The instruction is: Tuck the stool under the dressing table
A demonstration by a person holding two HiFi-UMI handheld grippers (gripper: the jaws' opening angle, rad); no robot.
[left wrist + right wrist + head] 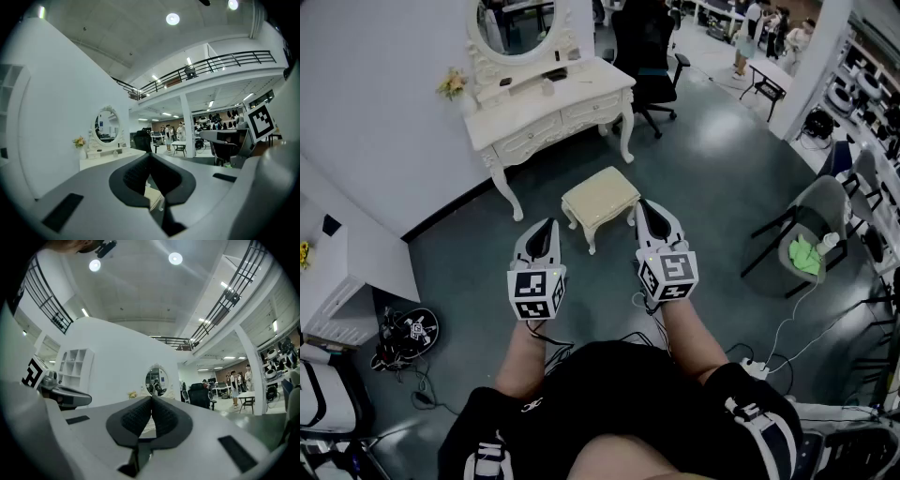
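Note:
A cream cushioned stool (pixel 600 202) stands on the grey floor in front of the white dressing table (pixel 546 105), out from under it. My left gripper (pixel 547 228) hovers just short of the stool's near left side, jaws shut with nothing in them. My right gripper (pixel 648 209) is by the stool's near right corner, also shut and empty. In the left gripper view the dressing table (pixel 108 156) with its oval mirror stands ahead, and a bit of the stool (pixel 153 197) shows through the jaws (pixel 150 157). The right gripper view shows the mirror (pixel 155 380) beyond shut jaws (pixel 152 400).
A black office chair (pixel 649 56) stands right of the dressing table. A grey chair (pixel 817 225) with a green cloth is at the right. Cables and a black device (pixel 405 334) lie on the floor at the left. A white shelf unit (pixel 337 281) is near left. People stand at far tables.

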